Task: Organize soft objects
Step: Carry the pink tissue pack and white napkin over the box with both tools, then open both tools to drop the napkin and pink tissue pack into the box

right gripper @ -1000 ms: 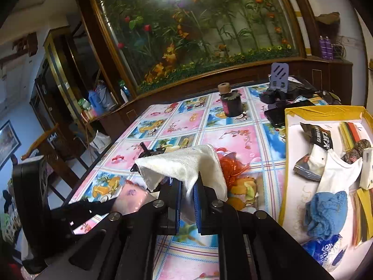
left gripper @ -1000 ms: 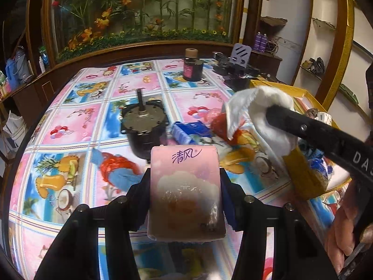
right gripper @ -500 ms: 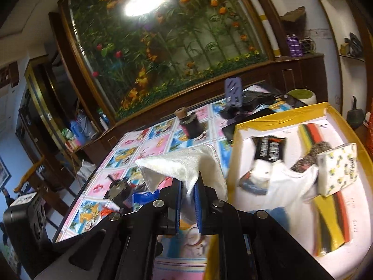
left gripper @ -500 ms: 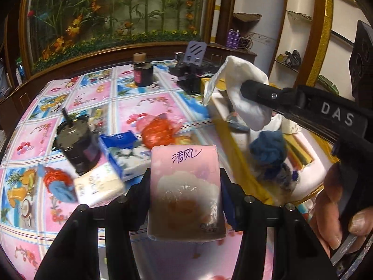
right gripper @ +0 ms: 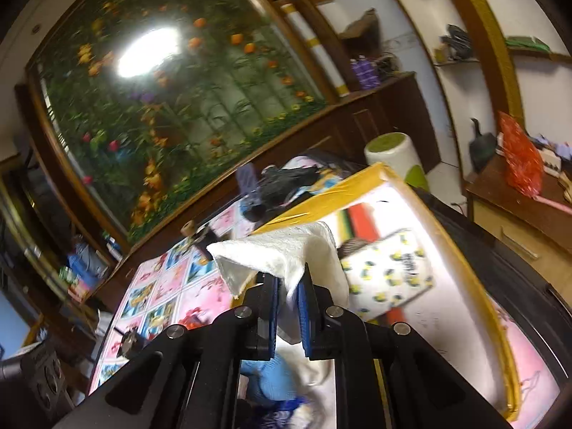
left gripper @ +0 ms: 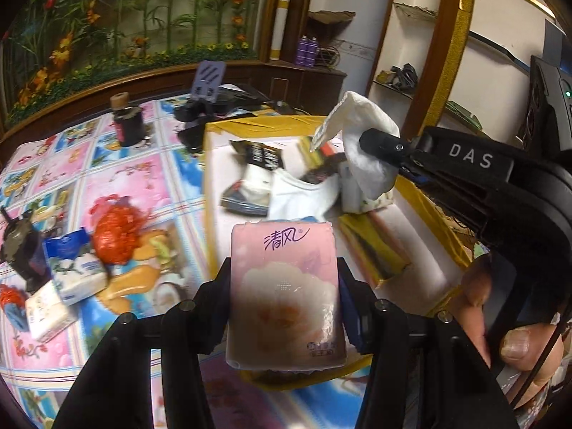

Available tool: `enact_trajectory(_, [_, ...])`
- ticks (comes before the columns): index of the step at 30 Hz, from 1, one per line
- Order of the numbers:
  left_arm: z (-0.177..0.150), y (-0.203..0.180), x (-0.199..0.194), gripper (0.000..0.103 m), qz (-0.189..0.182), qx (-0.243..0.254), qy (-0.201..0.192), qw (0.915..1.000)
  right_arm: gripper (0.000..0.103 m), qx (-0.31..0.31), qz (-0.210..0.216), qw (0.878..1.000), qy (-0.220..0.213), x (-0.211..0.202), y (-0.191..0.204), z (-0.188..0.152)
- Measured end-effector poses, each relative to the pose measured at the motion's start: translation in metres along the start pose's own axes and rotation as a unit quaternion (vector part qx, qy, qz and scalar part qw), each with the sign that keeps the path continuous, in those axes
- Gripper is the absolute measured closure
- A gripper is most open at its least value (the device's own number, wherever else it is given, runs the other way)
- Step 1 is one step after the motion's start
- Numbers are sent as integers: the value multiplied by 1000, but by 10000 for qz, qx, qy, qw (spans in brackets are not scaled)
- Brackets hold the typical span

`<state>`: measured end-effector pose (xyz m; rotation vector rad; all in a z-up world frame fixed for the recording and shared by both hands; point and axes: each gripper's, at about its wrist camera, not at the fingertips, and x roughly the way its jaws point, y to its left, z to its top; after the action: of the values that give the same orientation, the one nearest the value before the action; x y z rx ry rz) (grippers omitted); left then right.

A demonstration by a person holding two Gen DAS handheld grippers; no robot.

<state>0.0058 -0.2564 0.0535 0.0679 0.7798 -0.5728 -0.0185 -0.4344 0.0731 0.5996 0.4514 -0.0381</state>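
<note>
My left gripper (left gripper: 284,282) is shut on a pink tissue pack (left gripper: 284,293), held over the near edge of the yellow-rimmed tray (left gripper: 250,127). My right gripper (right gripper: 289,287) is shut on a folded white cloth (right gripper: 282,254) and hangs above the tray (right gripper: 461,261); the left wrist view shows that cloth (left gripper: 368,150) pinched at the tip of the right gripper (left gripper: 371,141). In the tray lie a white garment (left gripper: 304,191), a dark packet (left gripper: 262,155), a lemon-print tissue pack (right gripper: 389,271) and a blue knitted piece (right gripper: 271,379).
On the patterned tablecloth (left gripper: 118,175) to the left lie a red mesh ball (left gripper: 116,230), a blue-white tissue pack (left gripper: 73,268), a pale pack (left gripper: 46,309), a dark motor (left gripper: 18,246) and a dark jar (left gripper: 127,121). A hand (left gripper: 500,325) grips the right tool.
Both grippers have swung right from the tablecloth to above the tray, each still holding its item. The right wrist view has rolled, so the tray now appears tilted.
</note>
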Motion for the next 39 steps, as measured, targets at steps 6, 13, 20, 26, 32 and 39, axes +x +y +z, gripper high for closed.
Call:
enact_trajectory(6, [6,-21,14,51,-116,181,-20,9998,92,155,-749,9969,-185,-11,-23,2])
enact_trajectory(13, [-1,-36,22,51,-120,684,-66,9976,92,119,-1060,9942,-102,-10,-27,-4])
enact_trajectory(20, [-6,-27,26,50,-192,640,29,9978,91,-68,-1337,9910,-89,-8,-20,-11])
enact_trajectory(26, [-9,-23,29,50,-193,629,97,9978,91,-164,-1493,9886,-36,-9,-17,-17])
enact_trajectory(32, [-12,-26,34,50,-192,677,182,9974,91,-154,-1564,9874,186,-4,-18,-26])
enact_trajectory(39, [-13,-23,39,49,-188,636,267,9974,91,-153,-1657,9853,384,4,-21,-29])
